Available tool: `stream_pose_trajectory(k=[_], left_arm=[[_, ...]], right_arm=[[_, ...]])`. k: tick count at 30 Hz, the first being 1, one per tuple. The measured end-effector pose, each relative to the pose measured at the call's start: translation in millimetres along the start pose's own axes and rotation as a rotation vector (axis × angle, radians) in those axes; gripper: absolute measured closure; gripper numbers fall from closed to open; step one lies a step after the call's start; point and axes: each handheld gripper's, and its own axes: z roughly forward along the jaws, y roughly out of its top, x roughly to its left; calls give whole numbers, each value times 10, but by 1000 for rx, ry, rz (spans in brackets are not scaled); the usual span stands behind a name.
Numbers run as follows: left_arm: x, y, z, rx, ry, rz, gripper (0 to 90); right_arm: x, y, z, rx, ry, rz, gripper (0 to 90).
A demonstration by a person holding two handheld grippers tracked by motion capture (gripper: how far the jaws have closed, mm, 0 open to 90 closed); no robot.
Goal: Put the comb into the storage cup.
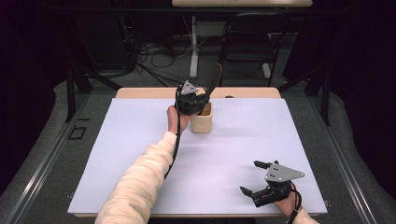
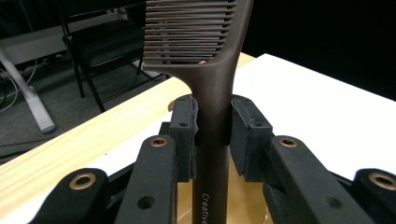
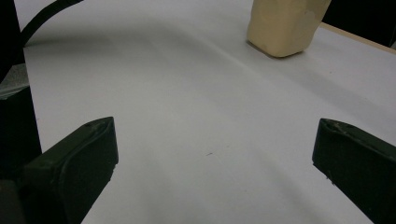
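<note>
A dark brown comb [image 2: 212, 70] stands upright with its handle clamped between the jaws of my left gripper [image 2: 213, 123]. In the high view the left gripper [image 1: 192, 99] hovers just over a small tan wooden box [image 1: 202, 122] at the far middle of the table, and the comb [image 1: 214, 79] sticks up and back from it. The comb's lower end reaches down toward the box opening. My right gripper [image 1: 254, 177] rests near the front right of the table, jaws wide open with nothing between them. The box [image 3: 285, 25] lies far ahead in the right gripper view.
A white sheet [image 1: 140, 140] covers the wooden table [image 1: 140, 93]. Behind the table stand a dark chair [image 1: 247, 42], a white desk leg [image 1: 194, 46] and loose cables on the floor. A black cable runs along the person's left sleeve [image 1: 140, 182].
</note>
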Motion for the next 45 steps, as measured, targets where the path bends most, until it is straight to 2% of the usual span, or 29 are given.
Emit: stream_pose_trajectory(k=[22, 45], left_arm=[[-3, -73, 54, 55, -3, 19, 722], [-18, -86, 71, 100, -26, 36, 721]], right_arm=[[-1, 0, 2, 1, 0, -1, 0], [-2, -1, 3, 2, 1, -1, 0]])
